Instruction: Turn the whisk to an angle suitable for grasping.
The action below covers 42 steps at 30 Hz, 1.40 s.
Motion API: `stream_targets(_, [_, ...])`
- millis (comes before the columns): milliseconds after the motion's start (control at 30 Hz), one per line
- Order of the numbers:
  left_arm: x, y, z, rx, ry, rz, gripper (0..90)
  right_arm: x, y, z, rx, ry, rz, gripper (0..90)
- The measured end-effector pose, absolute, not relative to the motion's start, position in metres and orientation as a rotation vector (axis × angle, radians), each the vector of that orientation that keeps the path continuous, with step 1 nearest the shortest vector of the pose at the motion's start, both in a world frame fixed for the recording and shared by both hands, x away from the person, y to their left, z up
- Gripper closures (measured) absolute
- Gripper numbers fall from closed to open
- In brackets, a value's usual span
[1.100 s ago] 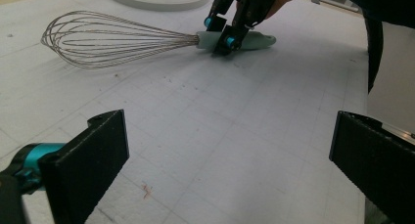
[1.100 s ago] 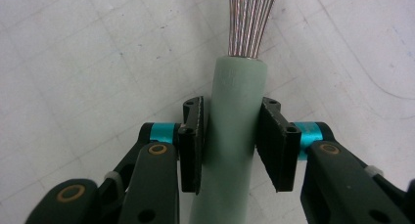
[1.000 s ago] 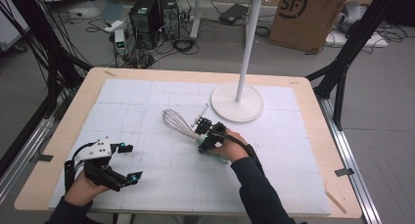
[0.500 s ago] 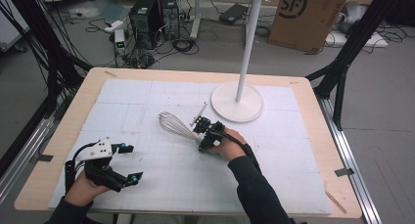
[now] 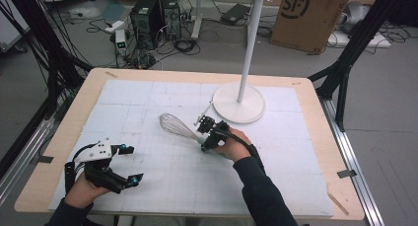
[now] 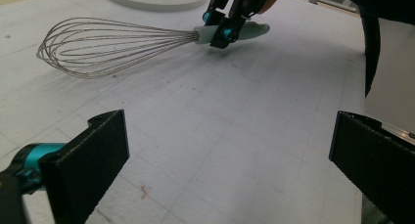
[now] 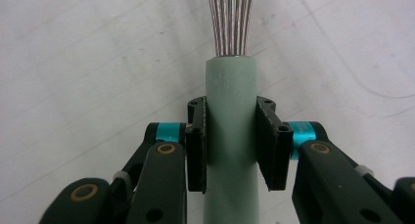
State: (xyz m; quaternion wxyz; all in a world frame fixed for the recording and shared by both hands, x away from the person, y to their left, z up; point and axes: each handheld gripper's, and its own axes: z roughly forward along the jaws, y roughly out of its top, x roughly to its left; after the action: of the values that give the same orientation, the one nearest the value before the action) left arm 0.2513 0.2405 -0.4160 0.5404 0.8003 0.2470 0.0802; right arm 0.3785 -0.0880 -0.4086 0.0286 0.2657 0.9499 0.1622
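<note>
One whisk is our concern here, lying on the white mat of the counter, just in front of the round base of the white stand.

High view: we see the right tool clamped on the whisk's handle, wire head pointing away to the left. The left tool sits well apart near the counter's front edge, jaws spread, nothing between them.

Left gripper view: the whisk lies across the far mat, balloon of thin wires at left, pale green handle at right, where the right tool pinches it just behind the wire collar. The left tool's two black jaws stand wide at the bottom corners, with bare mat between.

Right gripper view: the pads press both flanks of the green handle, which runs straight up between them; the wires fan out just beyond the pads.

We judge the whisk light and front-biased. The wires look springy and would flex or slip under a pinch; the handle looks stiff, smooth and round, so it could roll in the grip. The hold near the collar seems well placed, close to the balance point.
</note>
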Motion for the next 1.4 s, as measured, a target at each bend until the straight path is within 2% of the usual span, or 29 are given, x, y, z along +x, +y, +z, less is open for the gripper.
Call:
stream_targets(433, [0.251,0.241,-0.415,1.899,0.576,0.188,1.9,0.367,-0.088,-0.402,0.714,3.012,0.614,68.9])
stream_targets(967, [0.246,0.241,-0.412,1.879,0.531,0.171,1.9,0.347,-0.069,-0.398,0.449,3.111,0.693,68.8])
stream_targets(1400, [0.244,0.238,-0.409,1.874,0.499,0.163,1.9,0.340,-0.059,-0.400,0.371,3.145,0.748,68.8])
